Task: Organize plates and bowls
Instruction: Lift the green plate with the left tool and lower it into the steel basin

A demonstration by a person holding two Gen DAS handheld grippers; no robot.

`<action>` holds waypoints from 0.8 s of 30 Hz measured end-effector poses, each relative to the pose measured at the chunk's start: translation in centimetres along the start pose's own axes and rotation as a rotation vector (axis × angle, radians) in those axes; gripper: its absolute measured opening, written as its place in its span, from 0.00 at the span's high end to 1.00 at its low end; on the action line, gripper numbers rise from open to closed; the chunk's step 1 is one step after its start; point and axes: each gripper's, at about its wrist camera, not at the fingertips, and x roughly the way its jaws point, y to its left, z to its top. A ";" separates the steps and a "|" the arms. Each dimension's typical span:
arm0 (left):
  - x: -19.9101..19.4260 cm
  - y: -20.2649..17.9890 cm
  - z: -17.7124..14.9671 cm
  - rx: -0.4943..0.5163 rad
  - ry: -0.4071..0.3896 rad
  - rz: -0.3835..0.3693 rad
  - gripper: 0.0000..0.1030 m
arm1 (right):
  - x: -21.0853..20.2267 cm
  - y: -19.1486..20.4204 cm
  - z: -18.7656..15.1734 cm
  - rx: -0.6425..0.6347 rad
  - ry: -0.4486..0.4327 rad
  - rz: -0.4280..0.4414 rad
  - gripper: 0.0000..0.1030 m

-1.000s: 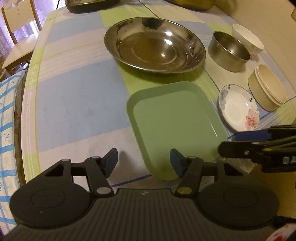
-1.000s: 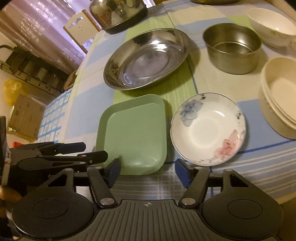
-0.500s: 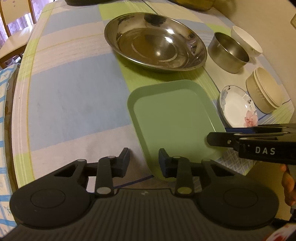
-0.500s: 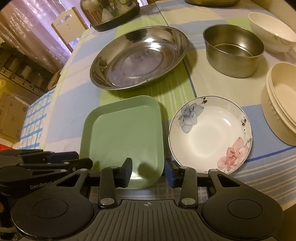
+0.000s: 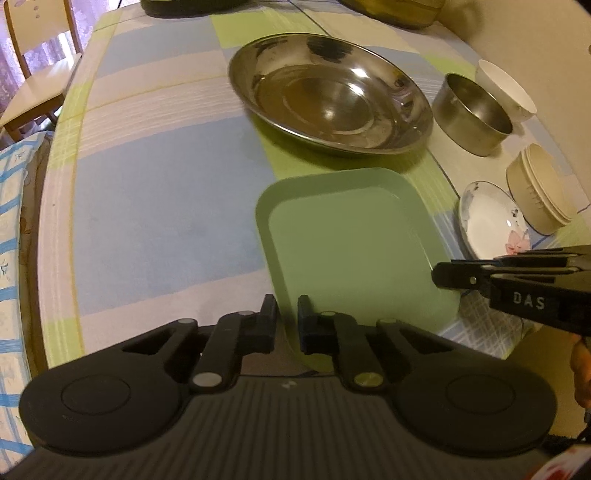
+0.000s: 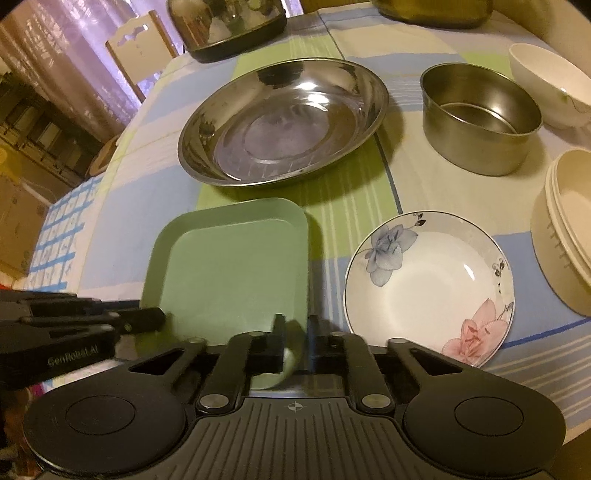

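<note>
A green square plate (image 5: 351, 236) lies on the checked tablecloth, also seen in the right wrist view (image 6: 236, 266). My left gripper (image 5: 287, 317) is shut on the plate's near left corner. My right gripper (image 6: 296, 338) is shut on its near right corner. Each gripper shows in the other's view, the right one (image 5: 454, 275) and the left one (image 6: 147, 319). Beyond the plate stands a large steel dish (image 5: 328, 92), (image 6: 284, 118). A flowered white plate (image 6: 428, 284), (image 5: 491, 221) lies to the right.
A steel bowl (image 6: 480, 114), a white bowl (image 6: 550, 81) and stacked cream bowls (image 6: 569, 229) stand at the right. A dark pot (image 6: 229, 26) stands at the far side. A wooden chair (image 5: 33, 77) is beyond the table's left edge (image 5: 55, 206).
Both grippers have moved in to the green plate's near edge and their jaws have closed on it, from wide open a second ago.
</note>
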 end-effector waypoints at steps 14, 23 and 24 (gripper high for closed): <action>-4.8 1.8 0.5 -0.037 -0.050 -0.007 0.92 | -2.9 2.5 1.2 -0.137 -0.008 0.092 0.95; -5.9 1.9 3.1 -0.035 -0.125 -0.010 0.92 | -4.0 2.6 3.5 -0.129 -0.060 0.115 0.95; -5.8 1.8 3.5 -0.033 -0.132 -0.012 0.92 | -4.0 2.4 3.9 -0.124 -0.066 0.114 0.95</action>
